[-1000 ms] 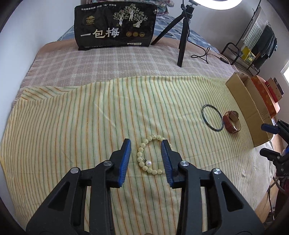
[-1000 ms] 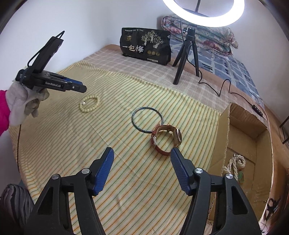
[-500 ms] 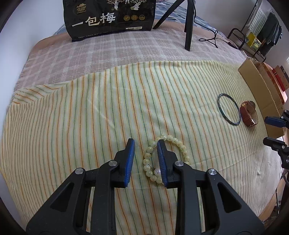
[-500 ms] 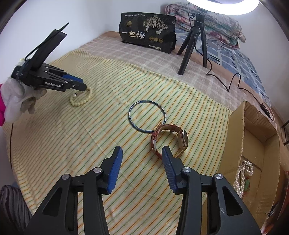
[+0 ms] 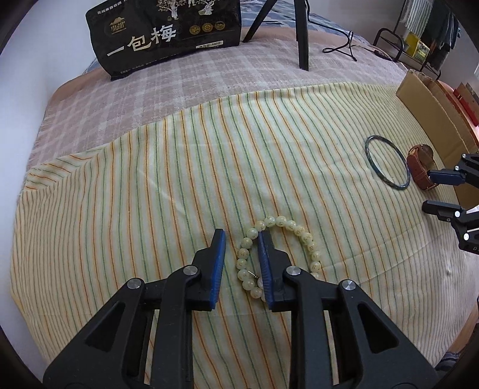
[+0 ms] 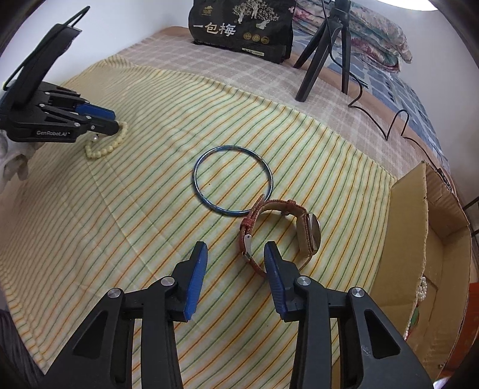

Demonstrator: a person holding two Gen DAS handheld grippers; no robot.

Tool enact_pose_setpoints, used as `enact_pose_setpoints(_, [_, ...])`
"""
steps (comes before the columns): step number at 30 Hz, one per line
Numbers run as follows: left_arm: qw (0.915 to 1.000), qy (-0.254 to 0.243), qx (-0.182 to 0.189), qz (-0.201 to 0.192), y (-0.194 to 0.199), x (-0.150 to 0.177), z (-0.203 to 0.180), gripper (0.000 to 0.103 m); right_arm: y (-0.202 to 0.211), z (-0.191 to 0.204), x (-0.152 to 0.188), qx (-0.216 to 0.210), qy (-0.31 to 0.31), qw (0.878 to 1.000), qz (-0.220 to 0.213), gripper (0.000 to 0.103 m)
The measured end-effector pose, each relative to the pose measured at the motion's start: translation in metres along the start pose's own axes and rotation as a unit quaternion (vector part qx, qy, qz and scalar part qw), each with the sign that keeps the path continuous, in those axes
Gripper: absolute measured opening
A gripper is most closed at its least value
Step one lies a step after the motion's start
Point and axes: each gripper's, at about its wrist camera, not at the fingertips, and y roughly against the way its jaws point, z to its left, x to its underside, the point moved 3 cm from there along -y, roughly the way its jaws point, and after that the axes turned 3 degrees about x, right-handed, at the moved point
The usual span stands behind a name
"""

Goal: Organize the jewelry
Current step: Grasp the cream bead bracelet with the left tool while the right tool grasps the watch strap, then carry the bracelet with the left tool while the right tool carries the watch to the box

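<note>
While your left gripper (image 5: 241, 236) is closing, now astride the bead bracelet (image 5: 281, 254) strand, your right gripper (image 6: 236, 248) is narrowing, apart, nearer the watch (image 6: 281, 230). Pearls (image 6: 422, 288), seemingly, are lying in the cardboard box (image 6: 407, 239).

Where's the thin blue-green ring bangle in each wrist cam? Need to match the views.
Left wrist: thin blue-green ring bangle at far right, flat on the striped cloth, beside the brown leather strap watch.
Right wrist: bangle near centre, just above the watch.
Shared landmark: black snack bag with white characters at the top of both.

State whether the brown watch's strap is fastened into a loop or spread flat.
Fastened: the watch stands on its edge as a closed loop, buckle done up.
</note>
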Motion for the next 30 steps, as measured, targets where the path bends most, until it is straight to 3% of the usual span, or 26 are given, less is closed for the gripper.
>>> enact_pose_setpoints(6, [0.9994,-0.029,-0.017,0.001,0.002,0.003,-0.008,0.017,-0.003,0.000,0.001,0.002,0.004,1.000,0.001,0.037])
enact_pose_setpoints(11, [0.9985,-0.047,-0.027,-0.004,0.001,0.004,-0.015,0.006,-0.005,-0.002,0.002,-0.001,-0.005,1.000,0.000,0.026])
enact_pose_setpoints(15, [0.9982,-0.046,-0.036,-0.017,0.000,0.006,-0.017,0.005,-0.006,-0.005,0.002,0.002,-0.009,1.000,-0.001,0.010])
enact_pose_setpoints(23, [0.9991,-0.006,-0.006,-0.041,0.013,0.009,-0.010,0.005,0.003,-0.006,0.003,-0.003,-0.017,1.000,-0.017,0.006])
enact_pose_setpoints(30, [0.9978,-0.003,0.007,-0.066,0.041,0.002,-0.022,0.005,0.019,-0.009,0.007,-0.017,-0.031,0.999,-0.035,0.006])
